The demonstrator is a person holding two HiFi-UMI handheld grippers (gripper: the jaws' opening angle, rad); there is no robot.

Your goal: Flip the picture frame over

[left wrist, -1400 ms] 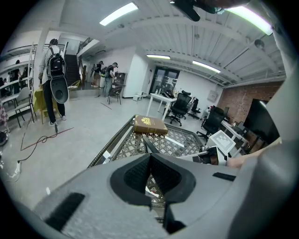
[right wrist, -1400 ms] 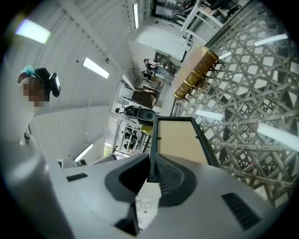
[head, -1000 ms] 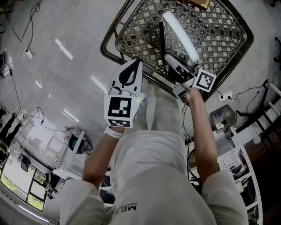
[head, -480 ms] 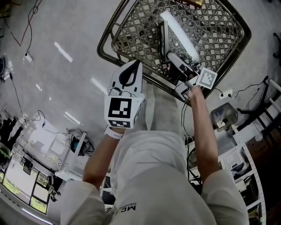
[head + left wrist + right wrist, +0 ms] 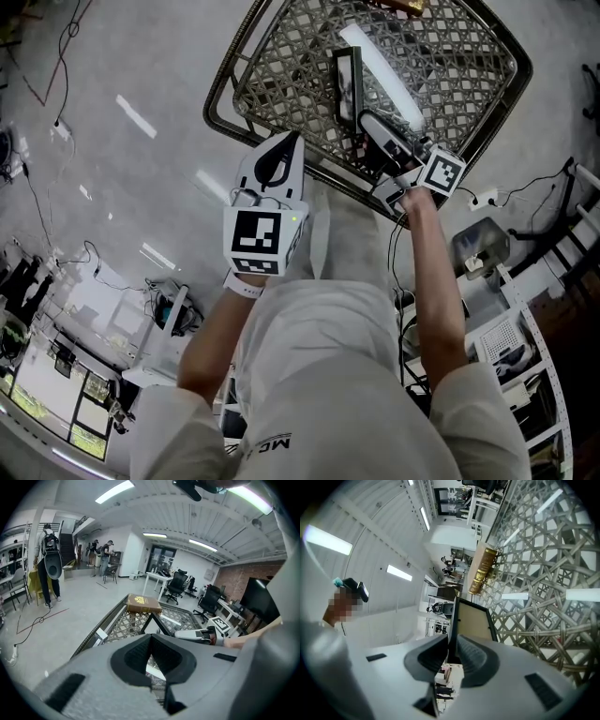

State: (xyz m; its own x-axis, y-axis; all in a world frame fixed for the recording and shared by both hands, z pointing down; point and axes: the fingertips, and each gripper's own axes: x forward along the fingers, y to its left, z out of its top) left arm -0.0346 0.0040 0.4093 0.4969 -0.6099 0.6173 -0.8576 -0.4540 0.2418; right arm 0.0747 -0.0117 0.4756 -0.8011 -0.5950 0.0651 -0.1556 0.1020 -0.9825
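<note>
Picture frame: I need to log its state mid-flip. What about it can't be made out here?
- Front face: the head view shows the picture frame only edge-on, and the right gripper view shows only its brown back.
- Bottom edge on the table: covered by the left tool in its view, and by the right tool in its own. The right tool's jaws are opening with the frame between them.

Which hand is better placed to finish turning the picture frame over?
Right. The right claw has the picture frame between its jaws, which are opening, with the frame on edge over the lattice table. The left claw hangs empty by the table's near rim.
</note>
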